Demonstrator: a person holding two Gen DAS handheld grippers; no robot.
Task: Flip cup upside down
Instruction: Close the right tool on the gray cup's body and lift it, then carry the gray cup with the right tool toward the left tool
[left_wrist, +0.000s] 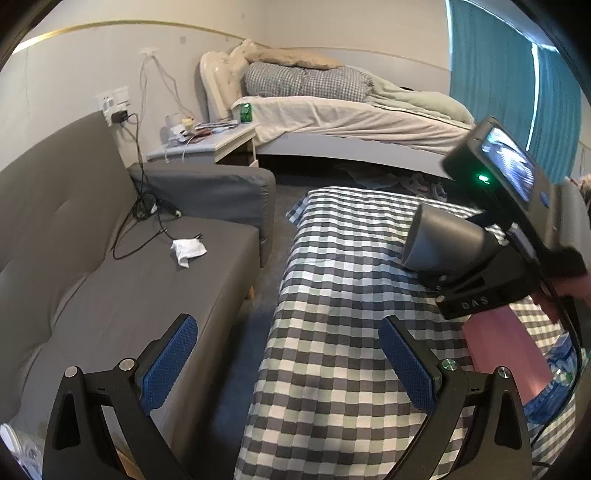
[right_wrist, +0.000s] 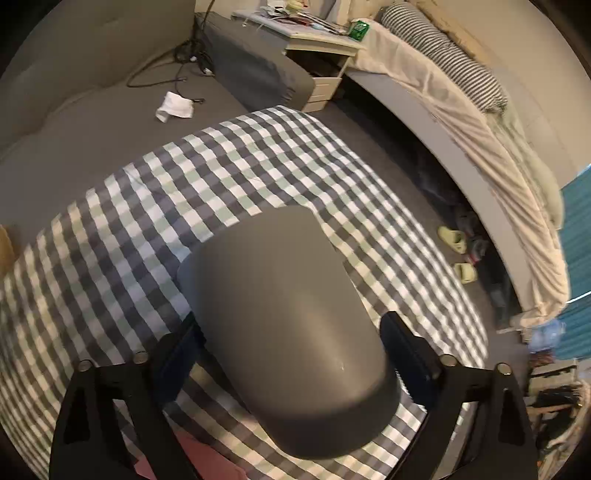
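Right fingers: the right gripper (right_wrist: 291, 354) has its fingers (right_wrist: 410, 354) pressed against both sides of the grey cup (right_wrist: 291, 332), holding it.
Left fingers: the left gripper (left_wrist: 288, 365) has its blue-padded fingers (left_wrist: 170, 362) spread wide with nothing between them.
Cup position: clear of the desk (left_wrist: 332, 295), held above the checked cloth (right_wrist: 147, 192); in the left wrist view the cup (left_wrist: 443, 240) lies tilted on its side in the air.
Cup ends: in the right wrist view one end faces the camera and the other points away toward the far edge of the desk; which is the mouth cannot be told.
Desk: covered by the grey, white and green checked cloth; a pink object (left_wrist: 498, 350) lies on it near the right gripper.
Left of desk: a grey sofa (left_wrist: 129, 277) with a crumpled white tissue (left_wrist: 187, 249) and black cables (left_wrist: 144, 210).
Beyond: a bedside table (left_wrist: 207, 147) and a bed (left_wrist: 351, 114).
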